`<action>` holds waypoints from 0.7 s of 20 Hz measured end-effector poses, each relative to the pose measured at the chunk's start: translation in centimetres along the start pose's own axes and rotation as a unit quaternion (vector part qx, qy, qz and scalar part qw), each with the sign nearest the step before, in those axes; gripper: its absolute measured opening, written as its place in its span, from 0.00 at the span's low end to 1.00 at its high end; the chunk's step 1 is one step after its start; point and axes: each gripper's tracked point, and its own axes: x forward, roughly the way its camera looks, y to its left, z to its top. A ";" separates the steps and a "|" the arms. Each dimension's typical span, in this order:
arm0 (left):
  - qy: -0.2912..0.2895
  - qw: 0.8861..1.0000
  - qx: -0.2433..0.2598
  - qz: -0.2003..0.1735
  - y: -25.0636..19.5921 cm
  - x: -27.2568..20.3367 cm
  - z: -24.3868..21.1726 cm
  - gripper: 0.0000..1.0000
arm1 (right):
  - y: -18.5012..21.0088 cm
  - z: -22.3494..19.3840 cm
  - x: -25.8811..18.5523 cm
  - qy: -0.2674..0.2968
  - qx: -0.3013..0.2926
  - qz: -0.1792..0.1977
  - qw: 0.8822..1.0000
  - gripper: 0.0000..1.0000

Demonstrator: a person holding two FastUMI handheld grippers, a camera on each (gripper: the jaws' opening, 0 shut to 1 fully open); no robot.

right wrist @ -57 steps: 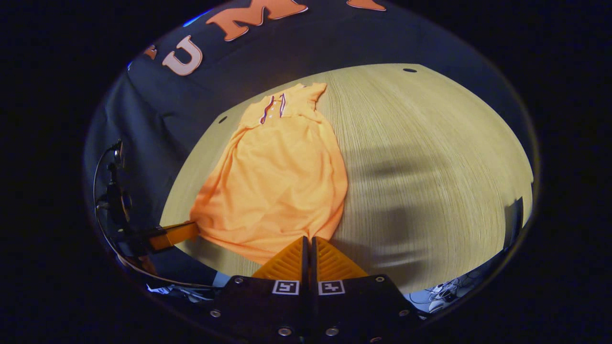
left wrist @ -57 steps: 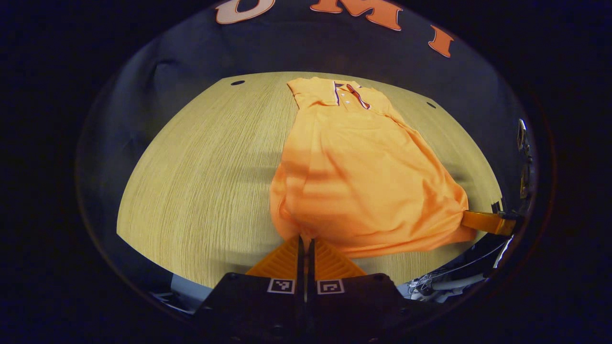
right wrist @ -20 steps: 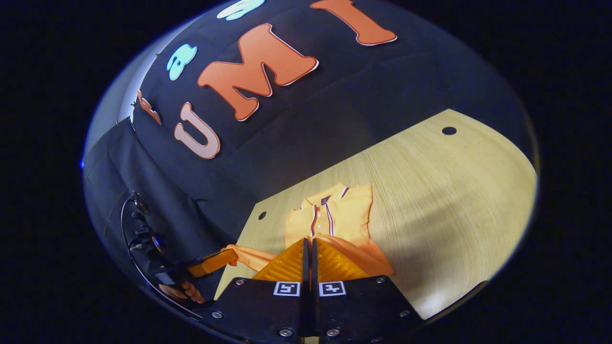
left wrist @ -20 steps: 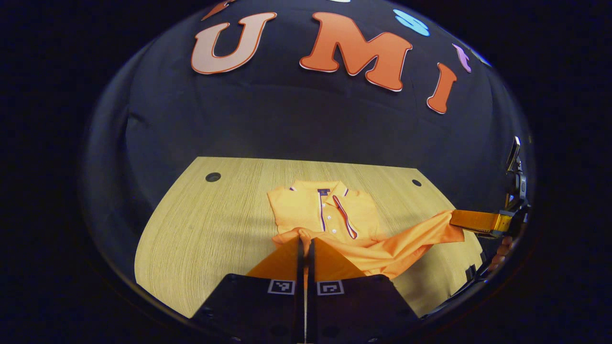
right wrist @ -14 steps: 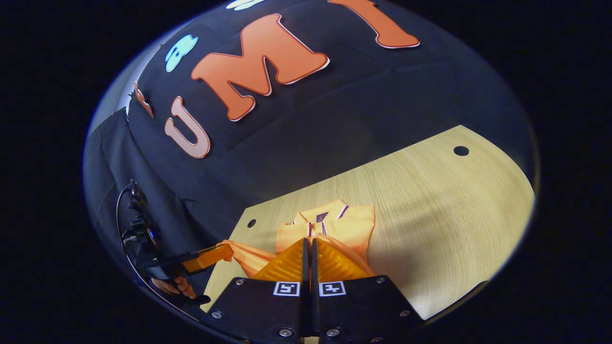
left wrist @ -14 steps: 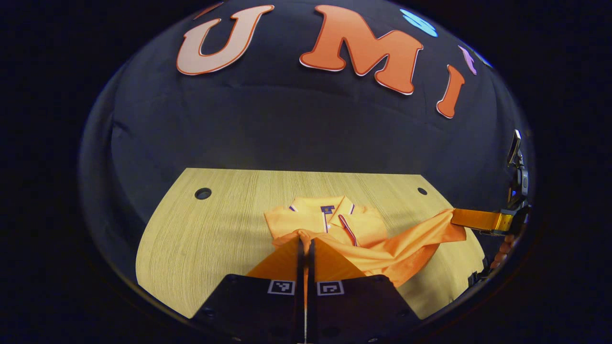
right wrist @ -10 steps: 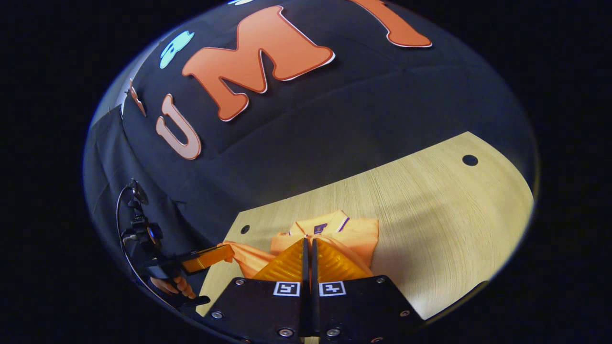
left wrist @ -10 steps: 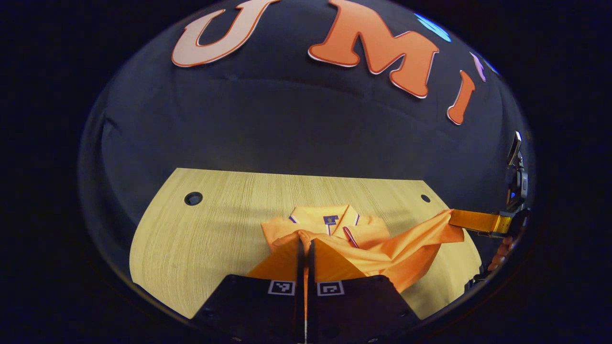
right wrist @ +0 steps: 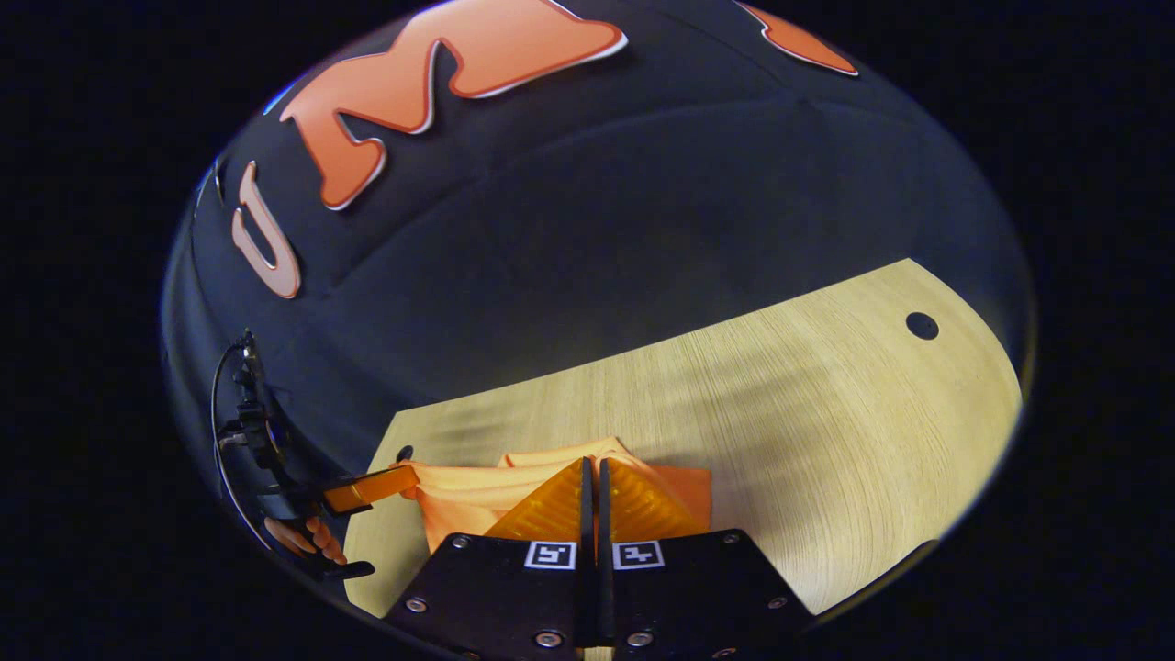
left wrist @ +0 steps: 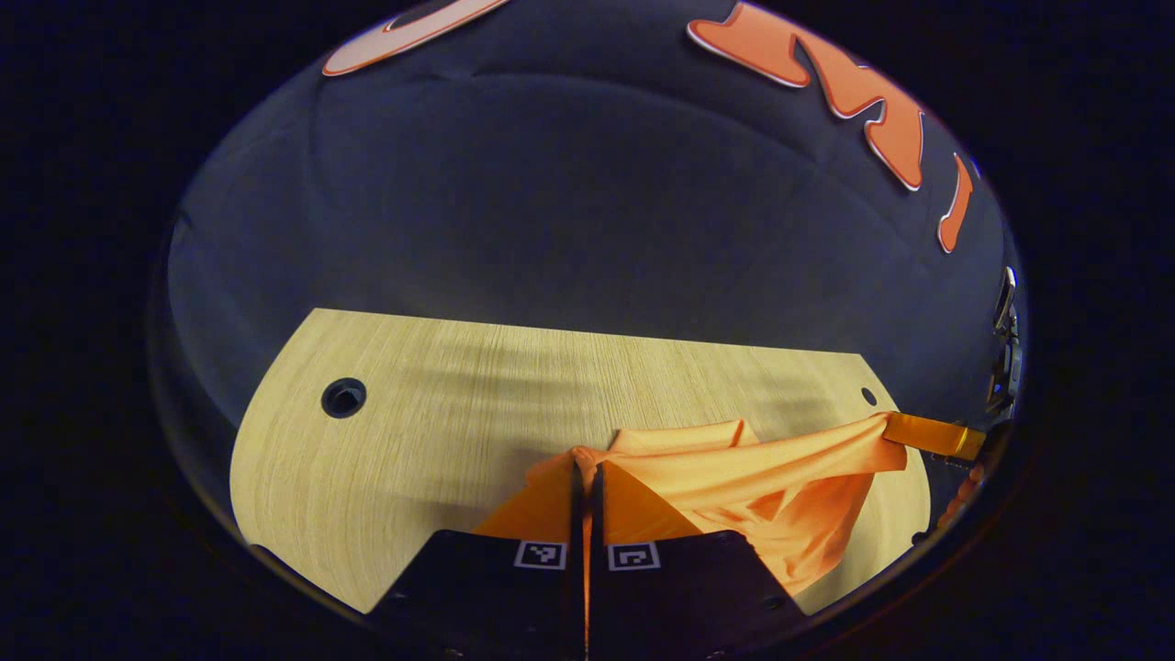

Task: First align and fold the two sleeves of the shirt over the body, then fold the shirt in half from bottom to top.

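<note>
While both grippers — left gripper (left wrist: 586, 468), right gripper (right wrist: 591, 464) — pinch its hem, shirt (left wrist: 734, 464) hangs between.

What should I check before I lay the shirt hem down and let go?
1. Left gripper shut on shirt hem: ok.
2. Right gripper shut on hem: ok.
3. Hem carried up to the collar: ok, collar mostly covered.
4. Hem taut between grippers: not ok, cloth sags and bunches.
5. Hem corners lined up with shoulders: cannot tell.
6. Table beyond shirt free: ok.
</note>
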 end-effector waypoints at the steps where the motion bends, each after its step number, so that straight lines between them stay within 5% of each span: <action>1: 0.004 1.000 -0.004 0.002 0.2 0.9 -0.2 0.02 | -0.2 0.2 0.6 0.000 0.003 -0.003 1.000 0.01; 5: 0.012 0.999 -0.019 0.022 1.5 2.4 -0.3 0.04 | -1.9 0.0 3.2 0.020 -0.006 -0.029 0.999 0.01; 7: 0.019 0.999 -0.021 0.043 2.3 2.2 -0.1 0.27 | -2.2 -0.1 4.0 0.037 0.002 -0.036 0.999 0.04; 10: 0.012 0.998 -0.025 0.057 2.5 0.3 0.6 0.97 | -3.1 0.7 2.5 0.013 -0.028 -0.053 0.998 0.53; 11: 0.003 0.998 -0.029 0.057 2.1 -0.6 1.1 0.97 | -3.1 1.3 1.5 -0.001 -0.042 -0.055 0.998 0.65; 12: -0.007 0.998 -0.030 0.062 1.9 -1.7 1.6 0.98 | -2.8 1.6 0.4 -0.010 -0.056 -0.053 0.997 0.89; 14: -0.029 0.997 -0.023 0.067 1.2 -4.3 2.2 0.99 | -1.7 2.2 -1.9 -0.028 -0.080 -0.049 0.995 0.97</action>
